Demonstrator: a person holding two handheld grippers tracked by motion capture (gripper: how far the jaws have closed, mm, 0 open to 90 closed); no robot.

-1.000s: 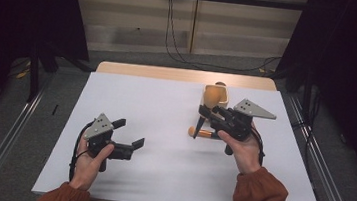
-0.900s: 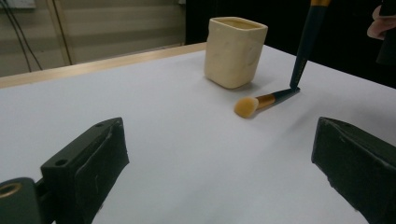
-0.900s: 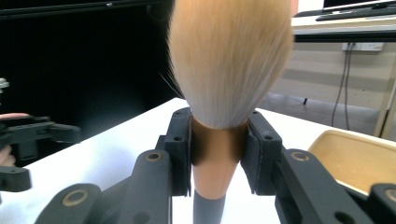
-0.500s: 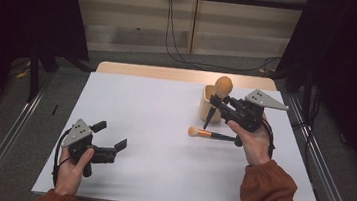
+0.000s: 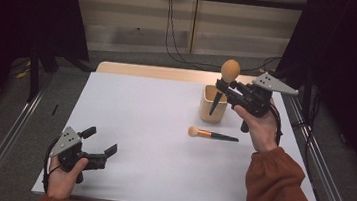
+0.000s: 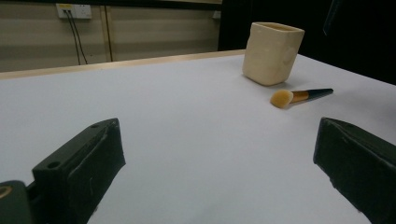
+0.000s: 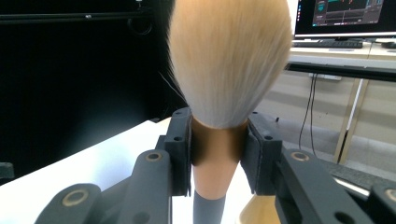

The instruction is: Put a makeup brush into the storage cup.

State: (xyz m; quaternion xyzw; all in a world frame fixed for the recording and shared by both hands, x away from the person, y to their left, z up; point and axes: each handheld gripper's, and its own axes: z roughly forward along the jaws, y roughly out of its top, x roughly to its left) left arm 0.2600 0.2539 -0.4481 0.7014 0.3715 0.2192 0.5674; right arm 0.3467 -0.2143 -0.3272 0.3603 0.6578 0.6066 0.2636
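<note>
- Where the white desk is seen from the high view, most of its top is left bare, and a strip of light wood is shown along its far edge.
- At the near left corner of the desk, the left claw is held low in the person's left hand; its jaws are spread wide apart and nothing is held between them, as is confirmed in the left gripper view.
- Toward the far right of the desk, the right claw is held up in the right hand, above an orange sleeve.
- A cream holder is stood upright on the desk, just below and beside the right claw.
- A large brush is clamped between the jaws of the right claw at its copper collar, with the bristles upward; its dark handle is pointed down over the holder's open mouth, though whether the tip is inside cannot be told.
- A small brush is laid flat on the desk just in front of the holder, apart from it, with its bristles to the left.
</note>
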